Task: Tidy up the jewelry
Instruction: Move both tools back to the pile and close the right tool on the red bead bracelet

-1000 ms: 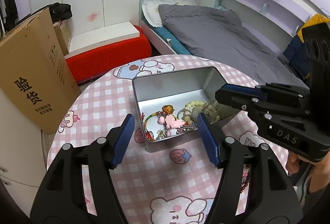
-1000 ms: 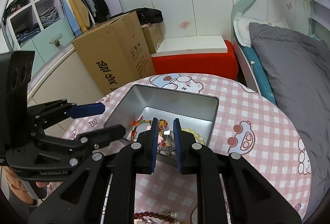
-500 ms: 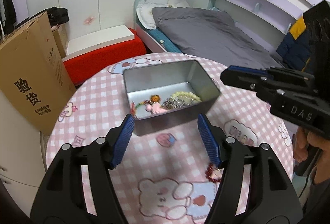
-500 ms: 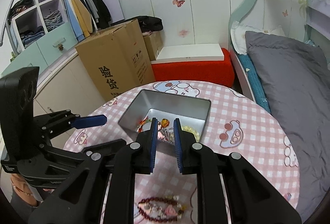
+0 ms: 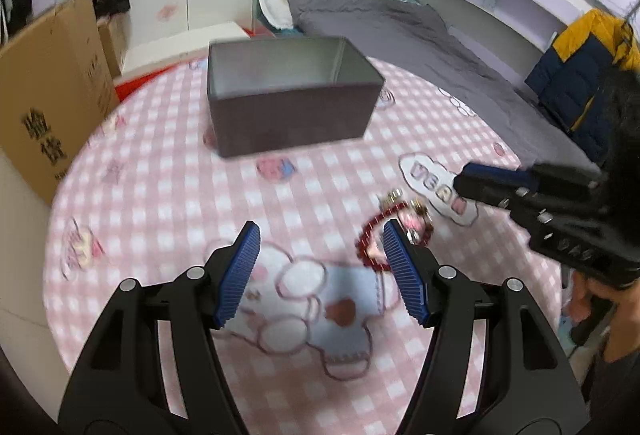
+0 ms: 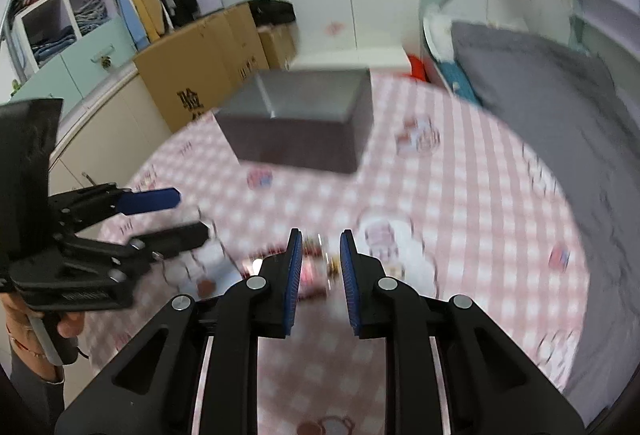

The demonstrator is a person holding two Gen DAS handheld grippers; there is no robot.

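Note:
A grey metal tin [image 5: 288,107] stands at the far side of the round pink checked table [image 5: 160,195]; its contents are hidden from this low angle. It also shows in the right wrist view [image 6: 304,123]. A red bead bracelet with charms [image 5: 396,231] lies on the table just beyond the right fingertip of my left gripper [image 5: 320,259], which is open and empty. My right gripper [image 6: 320,263] is open a little, low over the bracelet [image 6: 316,267], which sits blurred between its fingers.
A cardboard box [image 5: 52,87] stands left of the table. A bed with a grey cover [image 5: 420,35] lies beyond it, and a yellow and blue jacket [image 5: 580,75] hangs at the right. A wardrobe with clothes [image 6: 100,7] is at the far left.
Both grippers pulled back from the tin and dropped low toward the table. The right gripper opened slightly and now sits over the red bracelet. The tin's contents have dropped out of sight.

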